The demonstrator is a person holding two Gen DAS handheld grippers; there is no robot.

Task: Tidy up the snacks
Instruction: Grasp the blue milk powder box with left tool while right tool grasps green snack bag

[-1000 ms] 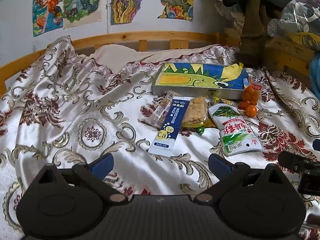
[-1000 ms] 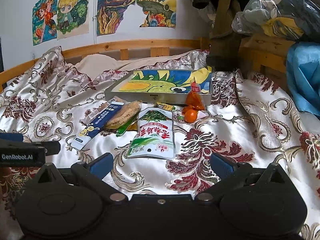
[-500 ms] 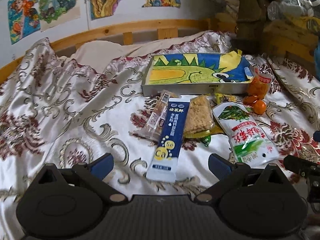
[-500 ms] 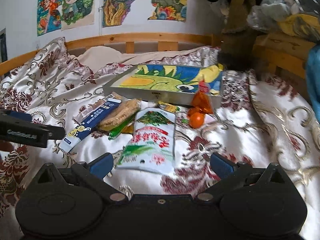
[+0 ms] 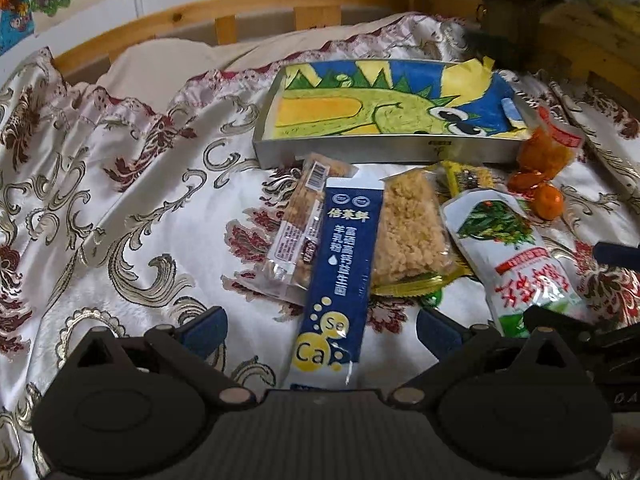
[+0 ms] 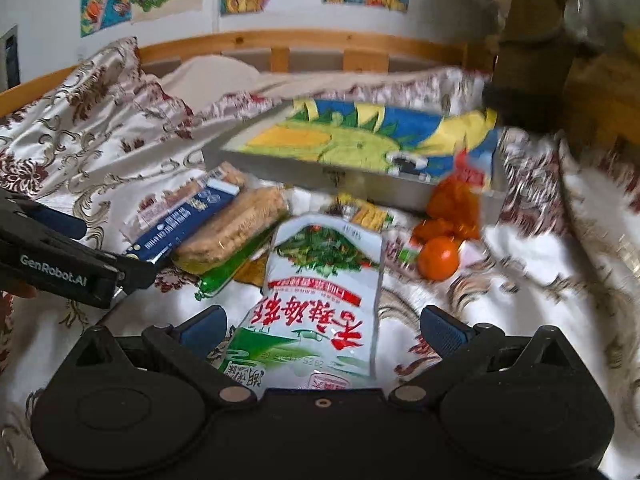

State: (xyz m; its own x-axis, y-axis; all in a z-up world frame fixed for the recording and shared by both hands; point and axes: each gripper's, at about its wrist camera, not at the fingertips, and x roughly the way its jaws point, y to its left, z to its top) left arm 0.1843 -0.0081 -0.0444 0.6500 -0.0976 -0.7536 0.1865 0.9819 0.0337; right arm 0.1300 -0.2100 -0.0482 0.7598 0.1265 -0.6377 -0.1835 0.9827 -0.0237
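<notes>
Snacks lie on a patterned bedspread in front of a shallow box (image 5: 384, 148) lined with a dinosaur drawing. A long blue sachet (image 5: 340, 272) lies between the open fingers of my left gripper (image 5: 320, 330). Beside it are a clear-wrapped bar (image 5: 298, 232) and a rice cracker pack (image 5: 408, 232). A white-green pouch (image 6: 320, 296) lies between the open fingers of my right gripper (image 6: 320, 330). An orange (image 6: 438, 258) and an orange snack bag (image 6: 456, 204) sit by the box (image 6: 360, 176).
A wooden bed rail (image 5: 240, 12) and a pillow (image 5: 168, 68) lie behind the box. Bags and a brown post (image 6: 536, 40) stand at the right. The left gripper's body (image 6: 60, 264) shows at the left of the right wrist view.
Both grippers have moved forward and down toward the snacks. The blue sachet now lies between the left fingers and the white-green pouch between the right fingers.
</notes>
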